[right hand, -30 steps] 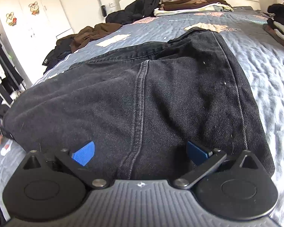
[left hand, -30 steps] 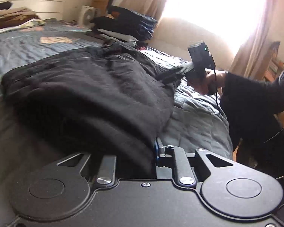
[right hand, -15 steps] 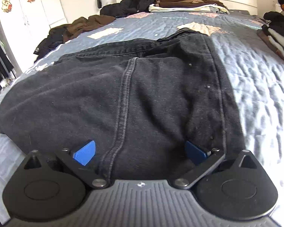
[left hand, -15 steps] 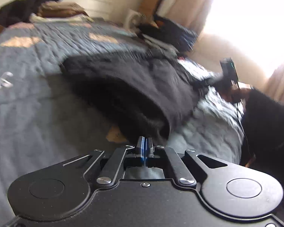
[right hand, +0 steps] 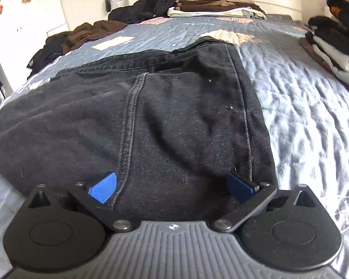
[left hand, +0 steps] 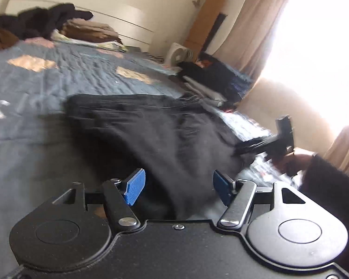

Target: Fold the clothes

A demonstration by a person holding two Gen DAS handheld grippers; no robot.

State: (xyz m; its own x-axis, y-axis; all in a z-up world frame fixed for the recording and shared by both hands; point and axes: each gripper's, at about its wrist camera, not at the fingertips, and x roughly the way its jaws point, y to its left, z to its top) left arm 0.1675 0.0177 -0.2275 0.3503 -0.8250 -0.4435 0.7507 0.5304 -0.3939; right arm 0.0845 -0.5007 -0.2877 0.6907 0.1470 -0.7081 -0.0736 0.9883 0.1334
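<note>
Black jeans (right hand: 165, 121) lie folded flat on the grey-blue quilted bedspread (right hand: 309, 116), directly ahead of both sets of jaws. Right gripper (right hand: 172, 187): jaws wide apart, blue pads (right hand: 103, 187) straddling the near edge of the denim, the stitched seam running away just inside the left-hand pad; whether the pads touch the cloth, can't tell. Waistband end sits at the far side of the jeans from these jaws. Left gripper (left hand: 179, 186): jaws also apart, blue pads (left hand: 135, 186) either side of a dark fold of the same jeans (left hand: 165, 139), nothing clamped; view is motion-blurred. Ahead and to the right of the left jaws, the right gripper (left hand: 267, 144) shows at the jeans' other edge, held by a hand (left hand: 295, 160) in a dark sleeve (left hand: 330, 181). Far beyond the right jaws, at the headboard end: a folded stack of tan and brown clothes (right hand: 216, 4) with a loose black pile (right hand: 160, 2) beside it. Far left of the right jaws: brown and black garments (right hand: 81, 34) heaped at the bed edge. Far right: another folded stack (right hand: 332, 46) of dark and light items. Beyond the left jaws, a small white fan (left hand: 179, 55) and beige curtains (left hand: 251, 23) beside a bright window.
</note>
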